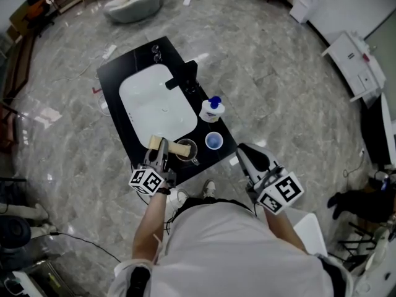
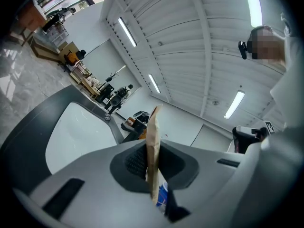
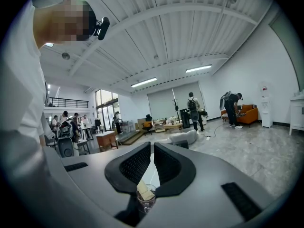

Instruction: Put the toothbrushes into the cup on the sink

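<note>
Left gripper [image 1: 162,148] is pinching a tan toothbrush pack [image 2: 153,151] edge-on, pads tight on both faces and the pack's top sticking out past the tips. In the head view the pack lies crosswise over the near edge of the black sink counter [image 1: 133,64], at 6 o'clock of the white basin [image 1: 154,104]. Its right end reaches the glass cup [image 1: 187,152], at 3 o'clock of the left tips. Can't tell if that end is over the rim or inside.

Right gripper [image 3: 152,163] is empty, jaws nearly together with only a thin slit, held off the counter's near-right corner. Through the slit I see the glass cup with a tan piece in its mouth.

Blue cup [image 1: 213,141] sits at 2 o'clock of the glass cup. Blue-capped bottle [image 1: 211,110] is at 12 o'clock of the blue cup.
</note>
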